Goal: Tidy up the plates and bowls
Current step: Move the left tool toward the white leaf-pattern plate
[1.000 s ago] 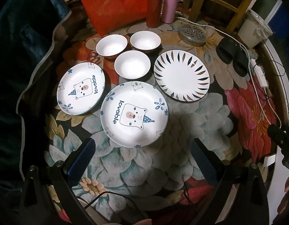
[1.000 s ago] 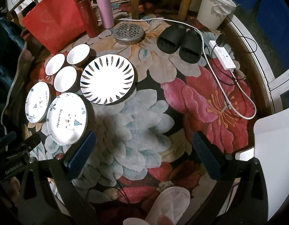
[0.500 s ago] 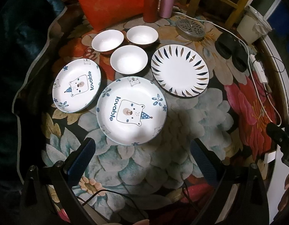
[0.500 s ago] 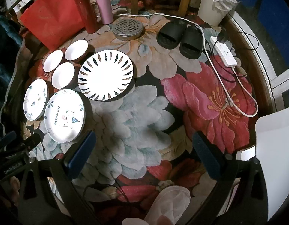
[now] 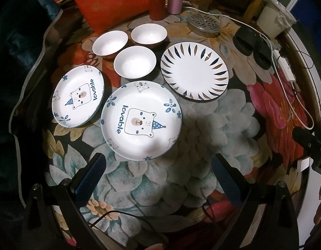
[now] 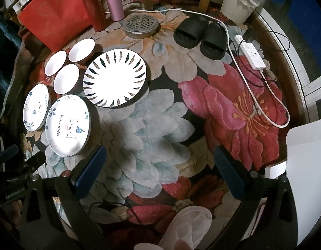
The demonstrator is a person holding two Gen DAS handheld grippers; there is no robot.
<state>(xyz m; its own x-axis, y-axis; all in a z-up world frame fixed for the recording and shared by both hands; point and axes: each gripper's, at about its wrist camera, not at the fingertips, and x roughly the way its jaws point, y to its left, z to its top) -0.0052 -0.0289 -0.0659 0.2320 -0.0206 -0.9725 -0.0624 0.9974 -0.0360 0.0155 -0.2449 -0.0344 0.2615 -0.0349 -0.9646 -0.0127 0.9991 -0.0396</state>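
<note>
Floral rug (image 5: 202, 125) carries all crockery near its left edge. White plate with dark leaf-pattern rim (image 5: 194, 70), large bear-print "lovable" plate (image 5: 140, 120), smaller bear-print plate (image 5: 78, 99), then three white bowls (image 5: 135, 62) clustered toward the far edge. Left gripper (image 5: 158, 173) and right gripper (image 6: 160, 162): jaws spread wide, grasping nothing.

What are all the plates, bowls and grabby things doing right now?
Big bear plate: flat, face up, empty.
Small bear plate: flat, empty.
Leaf plate: flat, empty.
Three bowls: upright, empty, unstacked.
Left gripper: open, holding nothing.
Right gripper: open, holding nothing.
</note>
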